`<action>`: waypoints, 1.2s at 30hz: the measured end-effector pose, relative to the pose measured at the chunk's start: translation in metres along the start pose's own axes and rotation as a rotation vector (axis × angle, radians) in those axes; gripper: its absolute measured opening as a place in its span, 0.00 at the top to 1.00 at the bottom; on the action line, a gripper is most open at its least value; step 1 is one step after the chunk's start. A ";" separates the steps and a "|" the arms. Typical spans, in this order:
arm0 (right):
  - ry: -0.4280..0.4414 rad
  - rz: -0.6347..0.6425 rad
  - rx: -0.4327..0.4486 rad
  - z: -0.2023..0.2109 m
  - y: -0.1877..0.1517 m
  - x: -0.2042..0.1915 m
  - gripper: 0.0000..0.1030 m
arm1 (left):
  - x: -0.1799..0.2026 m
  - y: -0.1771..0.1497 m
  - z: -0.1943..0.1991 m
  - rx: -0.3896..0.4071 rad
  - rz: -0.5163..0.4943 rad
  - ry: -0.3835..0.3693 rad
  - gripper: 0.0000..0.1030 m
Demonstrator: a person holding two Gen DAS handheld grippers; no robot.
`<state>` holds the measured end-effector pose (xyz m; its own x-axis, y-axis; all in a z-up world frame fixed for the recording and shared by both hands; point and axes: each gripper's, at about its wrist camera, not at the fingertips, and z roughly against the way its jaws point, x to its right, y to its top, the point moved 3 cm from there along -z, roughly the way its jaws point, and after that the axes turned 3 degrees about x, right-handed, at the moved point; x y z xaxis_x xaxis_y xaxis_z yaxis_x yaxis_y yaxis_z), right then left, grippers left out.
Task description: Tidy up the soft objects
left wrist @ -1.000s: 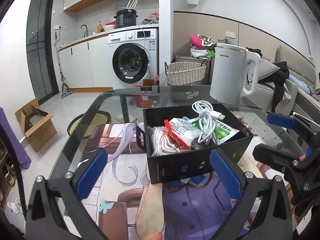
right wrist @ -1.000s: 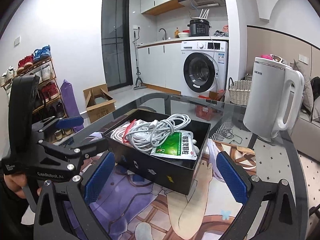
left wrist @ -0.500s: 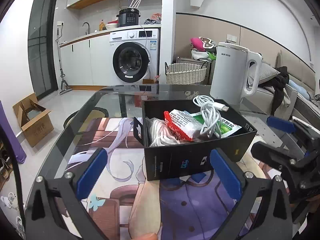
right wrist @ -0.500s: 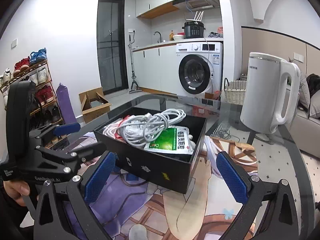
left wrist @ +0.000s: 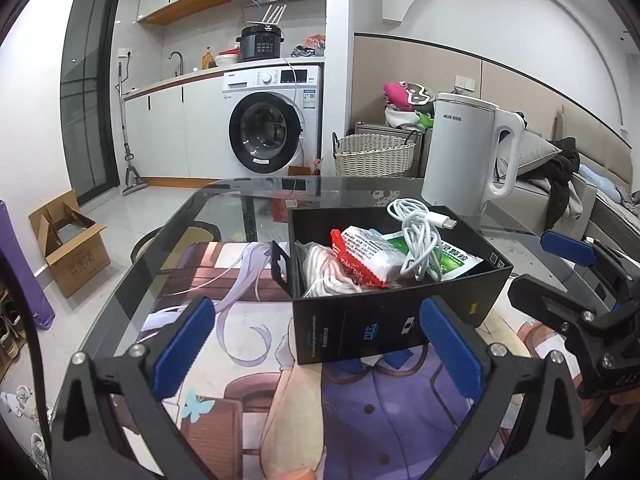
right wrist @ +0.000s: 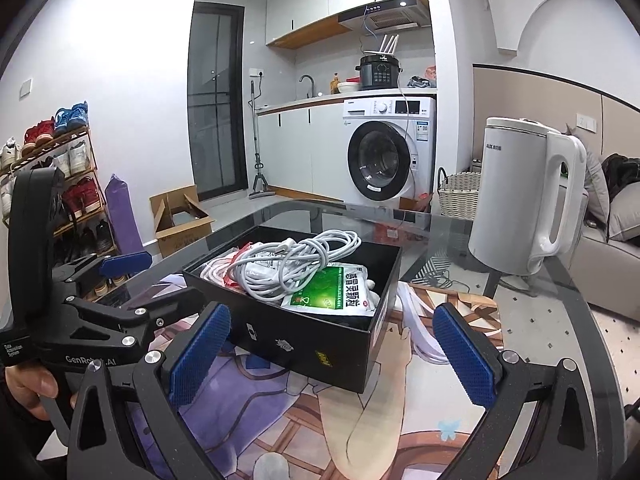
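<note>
The left gripper (left wrist: 318, 350) and right gripper (right wrist: 334, 354) hung wide open and empty before the open black cardboard box (left wrist: 400, 312), which held a coiled white cable (right wrist: 296, 262), a green sachet (right wrist: 334, 290) and a red-edged packet (left wrist: 366, 254) on the printed mat (left wrist: 240, 336).

Matt black cardboard box (left wrist: 384, 320), glossy glass table (left wrist: 240, 204), glossy plastic kettle (right wrist: 516, 196)

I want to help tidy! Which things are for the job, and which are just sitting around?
For the job: black box, white cable, green packet, red-and-white packet.

Just around: white kettle, wicker basket, washing machine.
</note>
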<state>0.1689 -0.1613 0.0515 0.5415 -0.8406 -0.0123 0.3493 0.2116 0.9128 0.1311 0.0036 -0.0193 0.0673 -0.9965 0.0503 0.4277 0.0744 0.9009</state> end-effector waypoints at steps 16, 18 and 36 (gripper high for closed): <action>0.001 0.006 0.022 0.008 -0.001 -0.002 0.00 | 0.000 -0.001 0.003 0.016 -0.006 0.022 0.00; 0.002 0.006 0.022 0.009 -0.002 -0.002 0.00 | -0.001 -0.001 0.004 0.019 -0.003 0.026 0.00; 0.001 0.006 0.029 0.009 -0.001 -0.001 0.00 | -0.003 -0.001 0.004 0.014 0.007 0.026 0.00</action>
<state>0.1613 -0.1649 0.0538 0.5446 -0.8387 -0.0071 0.3238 0.2024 0.9242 0.1270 0.0060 -0.0191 0.0939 -0.9946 0.0453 0.4140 0.0804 0.9067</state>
